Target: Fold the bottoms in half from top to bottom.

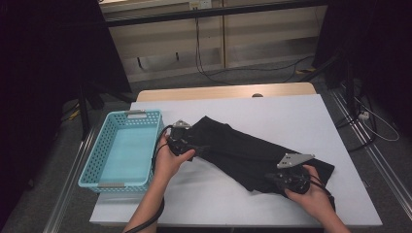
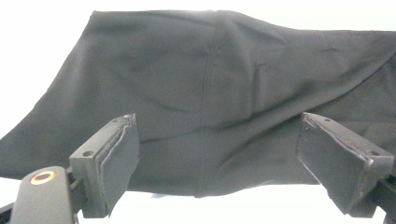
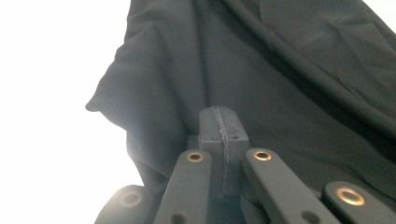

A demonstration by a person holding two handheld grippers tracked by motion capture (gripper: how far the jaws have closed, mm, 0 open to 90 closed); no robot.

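A black garment [image 1: 243, 150] lies crumpled across the white table [image 1: 291, 111], running from the middle toward the front right. My left gripper [image 1: 200, 148] sits at the garment's left end, beside the basket. In the left gripper view its jaws stand wide apart [image 2: 217, 119], with the dark cloth [image 2: 210, 79] spread in front of them and nothing pinched. My right gripper [image 1: 273, 177] is at the garment's near right edge. In the right gripper view its pads are pressed together [image 3: 219, 112], and folds of the cloth [image 3: 289, 70] run into them.
A light blue perforated basket [image 1: 94, 160] stands at the table's left edge, right beside my left hand. A wooden strip [image 1: 223, 91] borders the far side of the table. Cables lie on the floor beyond, and metal rails run along the right side.
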